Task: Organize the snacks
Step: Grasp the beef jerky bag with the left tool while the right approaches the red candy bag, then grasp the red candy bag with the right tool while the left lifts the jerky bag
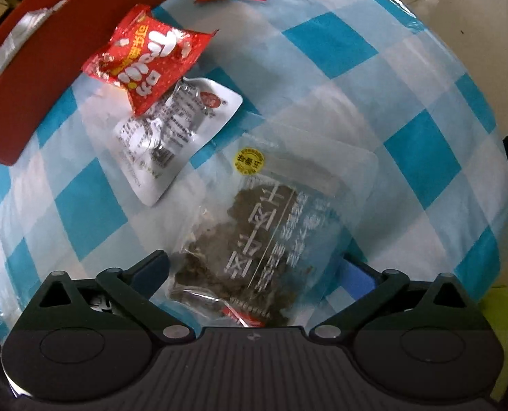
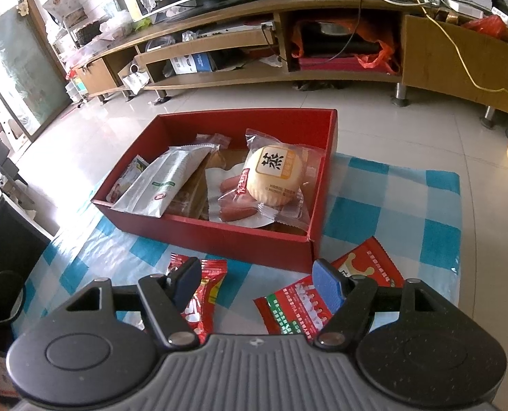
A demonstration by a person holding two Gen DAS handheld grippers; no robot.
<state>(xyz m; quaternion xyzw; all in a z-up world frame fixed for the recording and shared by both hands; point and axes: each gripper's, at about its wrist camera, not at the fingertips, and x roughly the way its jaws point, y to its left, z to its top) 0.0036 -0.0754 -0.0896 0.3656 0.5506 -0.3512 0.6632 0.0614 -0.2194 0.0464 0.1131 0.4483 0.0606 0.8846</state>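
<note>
Checked cloth [image 1: 422, 147]: clear snack packet [image 1: 271, 239] partly hidden btwn open left hand-held gripper [image 1: 257, 270].

The left gripper [image 1: 254, 267] points down at the checked cloth [image 1: 408, 109], jaws spread wide. A clear packet of dark snack [image 1: 254, 239] lies between them. Beyond it sit a white packet [image 1: 171, 137] and a red packet [image 1: 147, 58].

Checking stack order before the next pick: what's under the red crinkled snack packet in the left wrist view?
The red snack packet overlaps the top corner of a white-backed printed pouch, which lies on the checked cloth. The pouch's covered corner can't be seen.
</note>
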